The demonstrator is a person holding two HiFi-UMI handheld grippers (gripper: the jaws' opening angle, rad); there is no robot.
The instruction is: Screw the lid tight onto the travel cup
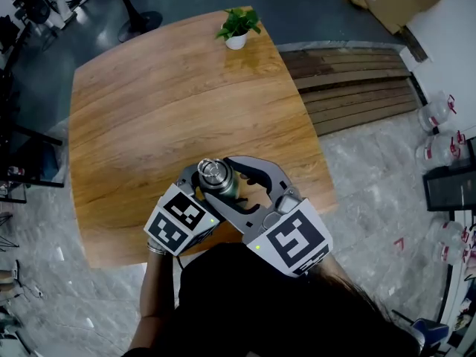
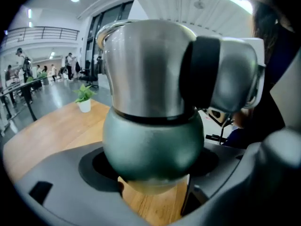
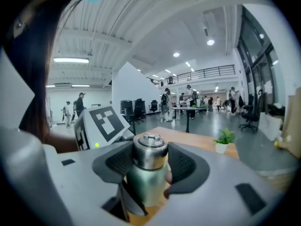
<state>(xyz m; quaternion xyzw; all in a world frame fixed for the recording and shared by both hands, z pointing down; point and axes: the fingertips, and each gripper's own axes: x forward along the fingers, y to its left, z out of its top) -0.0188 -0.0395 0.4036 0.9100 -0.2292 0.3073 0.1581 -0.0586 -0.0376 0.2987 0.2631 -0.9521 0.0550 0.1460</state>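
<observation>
The travel cup [image 1: 223,187] stands on the wooden table [image 1: 149,110] near its front edge, a green rounded body [image 2: 153,142] under a steel lid [image 1: 213,172]. My left gripper [image 1: 207,190] is shut on the green body, which fills the space between its jaws in the left gripper view. From the right, my right gripper [image 1: 227,175] is shut on the lid [image 3: 149,150], a black pad [image 3: 181,166] pressed on each side. One right finger [image 2: 207,74] shows against the lid in the left gripper view. The left gripper's marker cube [image 3: 103,124] sits just behind the cup.
A small potted plant [image 1: 238,27] stands at the table's far edge. Wooden slats [image 1: 349,88] lie on the floor to the right, with plastic jugs [image 1: 439,114] beyond them. People and desks fill the hall in the background [image 3: 188,100].
</observation>
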